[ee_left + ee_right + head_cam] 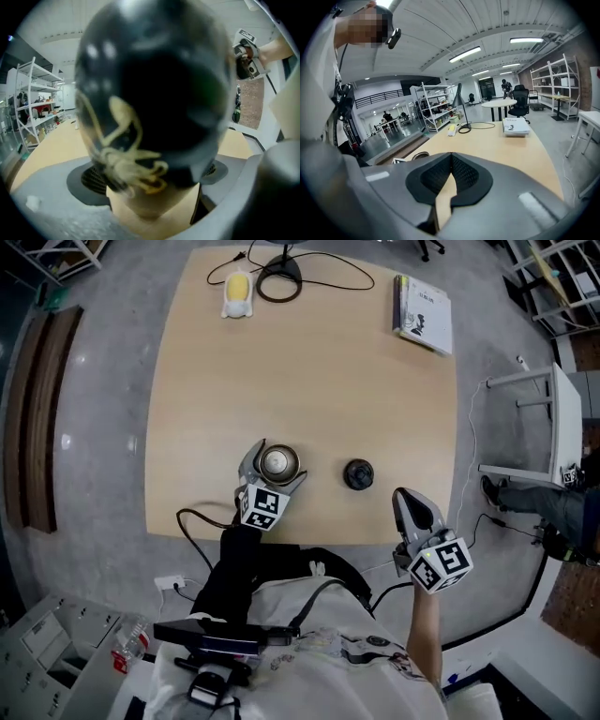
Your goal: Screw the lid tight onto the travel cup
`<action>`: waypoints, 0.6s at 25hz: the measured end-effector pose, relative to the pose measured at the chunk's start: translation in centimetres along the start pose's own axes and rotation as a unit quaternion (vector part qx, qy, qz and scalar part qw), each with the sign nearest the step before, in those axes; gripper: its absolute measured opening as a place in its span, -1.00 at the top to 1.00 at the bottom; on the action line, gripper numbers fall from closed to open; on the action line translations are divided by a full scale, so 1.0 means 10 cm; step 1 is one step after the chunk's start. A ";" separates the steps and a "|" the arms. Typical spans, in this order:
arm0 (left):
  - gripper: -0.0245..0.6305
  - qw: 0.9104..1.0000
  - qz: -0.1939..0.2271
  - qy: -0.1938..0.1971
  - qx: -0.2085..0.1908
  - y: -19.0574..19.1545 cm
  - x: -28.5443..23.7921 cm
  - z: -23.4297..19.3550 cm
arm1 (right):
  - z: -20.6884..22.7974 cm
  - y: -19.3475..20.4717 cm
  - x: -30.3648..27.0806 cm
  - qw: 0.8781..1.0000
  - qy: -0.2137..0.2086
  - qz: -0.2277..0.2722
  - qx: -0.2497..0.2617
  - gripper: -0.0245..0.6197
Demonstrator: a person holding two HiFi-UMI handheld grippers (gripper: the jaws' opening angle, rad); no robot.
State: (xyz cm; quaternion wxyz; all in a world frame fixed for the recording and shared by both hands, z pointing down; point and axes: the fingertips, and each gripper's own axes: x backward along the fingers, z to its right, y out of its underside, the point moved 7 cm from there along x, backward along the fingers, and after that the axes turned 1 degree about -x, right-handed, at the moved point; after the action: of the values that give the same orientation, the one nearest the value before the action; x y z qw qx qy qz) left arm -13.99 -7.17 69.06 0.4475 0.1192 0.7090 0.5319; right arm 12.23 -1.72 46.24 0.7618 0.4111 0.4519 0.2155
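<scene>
Black travel cup (278, 461) stands uncapped near the middle of the counter's (309, 362) front edge | left gripper (273, 468) jaws spread wide around it, pads clear, seemingly placed to steady it | lid (357, 474) lies apart toward the right edge | right gripper (405, 499) jaws clenched, empty, off the front edge, likely next for the lid

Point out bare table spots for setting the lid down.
Bare: the table's wide middle, bordered by book, lamp base and yellow object far, cup and lid near; also the left side. Crowded: the near edge around cup and lid.
</scene>
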 end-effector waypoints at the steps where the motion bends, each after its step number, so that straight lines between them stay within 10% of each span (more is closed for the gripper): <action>1: -0.78 1.000 -0.002 0.012 -0.011 -0.01 -0.01 0.03 | 0.01 0.06 -0.03 1.000 0.001 -0.009 -0.002 0.93; 7: -0.46 0.998 -0.011 0.041 -0.035 -0.11 -0.10 0.07 | 0.15 0.28 -0.15 0.999 -0.003 -0.045 -0.015 0.93; 15: -0.37 0.992 0.029 0.029 0.117 -0.38 0.09 -0.09 | 0.37 0.55 -0.34 0.996 -0.040 -0.075 -0.004 0.93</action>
State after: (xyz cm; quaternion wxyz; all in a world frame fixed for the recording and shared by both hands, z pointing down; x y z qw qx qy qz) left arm -14.04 -8.74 65.42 0.3938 0.1761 0.7753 0.4613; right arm 13.97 -2.57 53.46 0.7949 0.3818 0.4495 0.1428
